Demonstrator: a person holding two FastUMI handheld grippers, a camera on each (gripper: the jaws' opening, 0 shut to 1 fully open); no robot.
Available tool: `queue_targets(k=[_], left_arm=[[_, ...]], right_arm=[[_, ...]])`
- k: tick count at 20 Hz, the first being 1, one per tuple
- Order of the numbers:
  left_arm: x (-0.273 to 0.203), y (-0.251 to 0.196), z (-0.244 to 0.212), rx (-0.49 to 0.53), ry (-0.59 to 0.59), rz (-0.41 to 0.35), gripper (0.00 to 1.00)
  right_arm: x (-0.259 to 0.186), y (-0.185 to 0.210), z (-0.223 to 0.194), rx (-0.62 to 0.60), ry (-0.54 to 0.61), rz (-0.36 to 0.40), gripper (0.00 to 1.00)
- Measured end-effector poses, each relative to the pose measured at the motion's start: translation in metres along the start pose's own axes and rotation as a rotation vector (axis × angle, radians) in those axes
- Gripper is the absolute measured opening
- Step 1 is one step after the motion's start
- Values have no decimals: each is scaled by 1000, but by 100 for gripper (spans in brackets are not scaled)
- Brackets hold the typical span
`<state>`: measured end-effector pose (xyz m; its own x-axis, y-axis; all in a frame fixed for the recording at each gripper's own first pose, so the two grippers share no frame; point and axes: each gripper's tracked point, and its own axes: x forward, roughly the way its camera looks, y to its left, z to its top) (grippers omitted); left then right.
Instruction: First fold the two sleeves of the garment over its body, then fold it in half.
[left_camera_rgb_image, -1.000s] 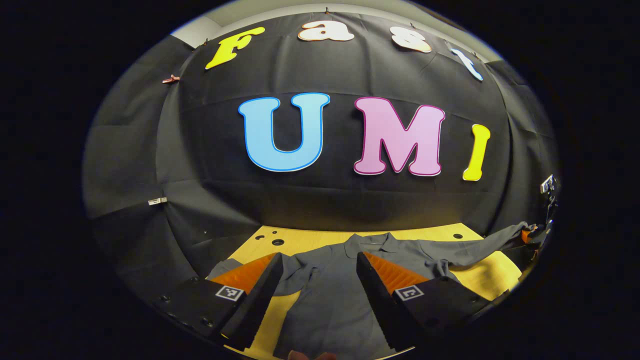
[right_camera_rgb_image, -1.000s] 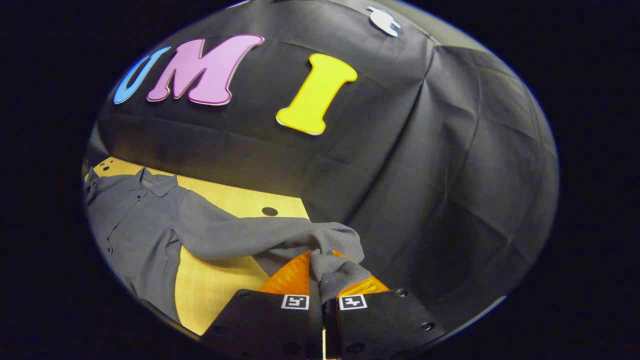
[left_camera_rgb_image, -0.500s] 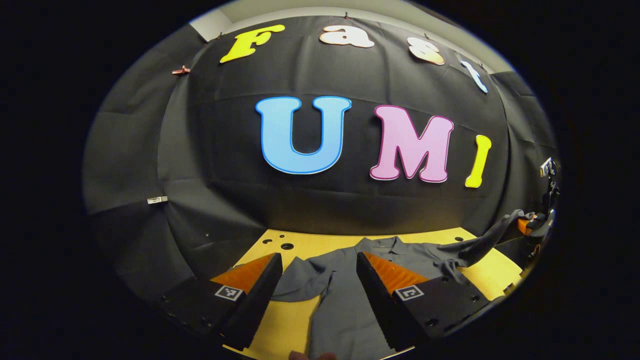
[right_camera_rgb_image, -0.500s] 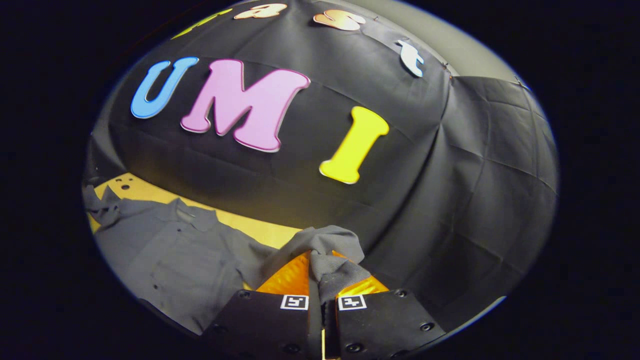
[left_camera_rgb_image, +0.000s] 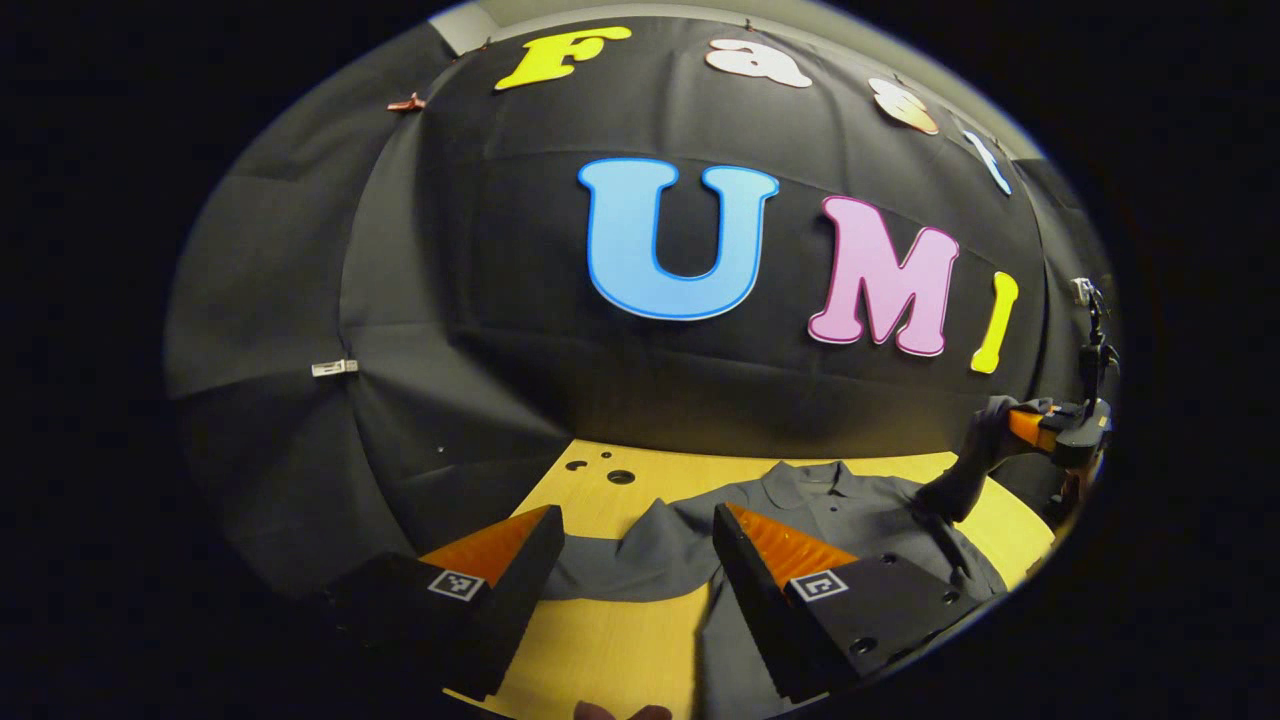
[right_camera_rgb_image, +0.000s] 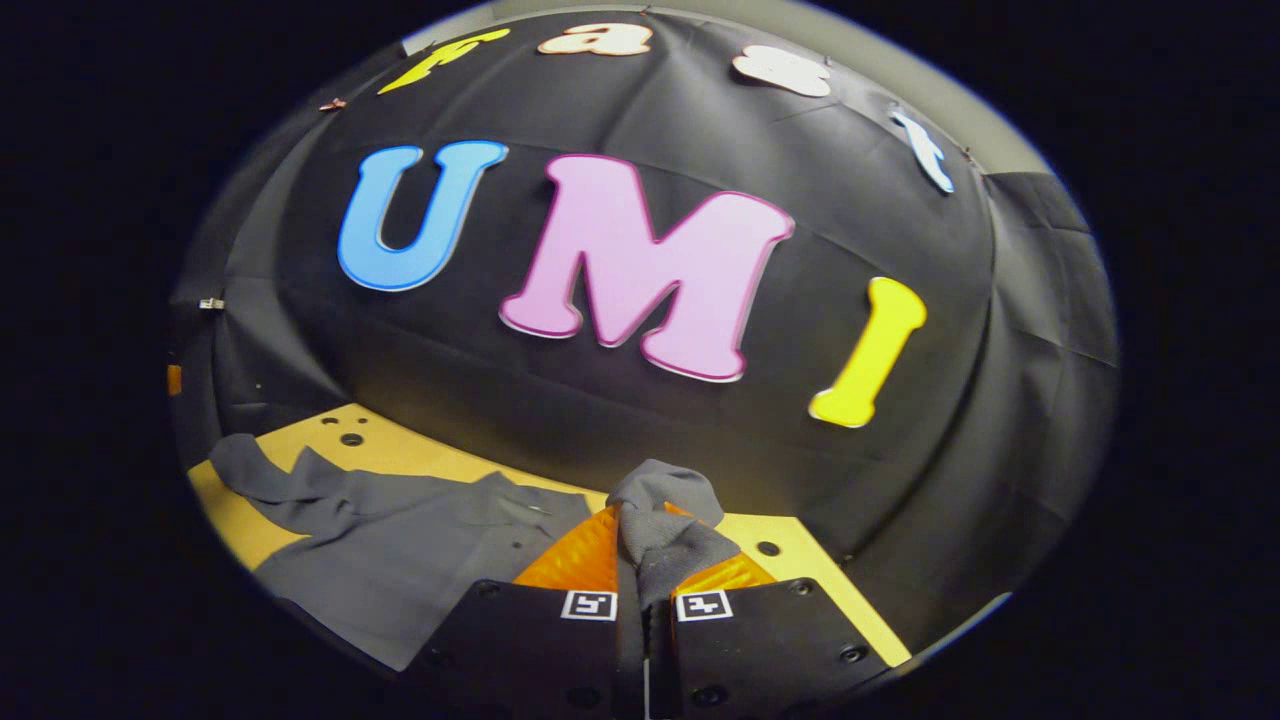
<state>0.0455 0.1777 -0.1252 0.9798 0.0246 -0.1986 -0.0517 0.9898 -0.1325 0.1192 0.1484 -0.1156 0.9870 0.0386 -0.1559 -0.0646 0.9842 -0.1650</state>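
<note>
A grey collared shirt lies flat on the yellow wooden table. Its collar points toward the booth wall. My left gripper is open above the table, and the shirt's flat sleeve lies below the gap between its fingers. My right gripper is shut on the other sleeve's cuff, held up over the shirt body. In the left gripper view the right gripper hangs at the far right with that sleeve drooping to the shirt.
The table's far corners have small round holes. The black cloth wall rises just behind the table's back edge. Bare wood shows to the right of the shirt in the right gripper view.
My right gripper has lifted the cuff and carried it inward from beyond the table edge to above the shirt. My left gripper, still open, has shifted left, off the body and toward the flat sleeve.
</note>
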Motion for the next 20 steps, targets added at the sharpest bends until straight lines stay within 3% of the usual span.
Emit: queue_targets(k=[4,11,17,20], left_arm=[[19,42,-24,-11,41,38,95],[57,92,-80,-7,131,63,95],[89,115,-115,-40,191,76,95],[104,122,-129,-55,226,78,95]], right_arm=[[22,70,-18,35,42,88,7],[53,162,-90,71,224,171,8],[53,220,-138,155,387,269,18],[41,244,-144,188,424,356,34]])
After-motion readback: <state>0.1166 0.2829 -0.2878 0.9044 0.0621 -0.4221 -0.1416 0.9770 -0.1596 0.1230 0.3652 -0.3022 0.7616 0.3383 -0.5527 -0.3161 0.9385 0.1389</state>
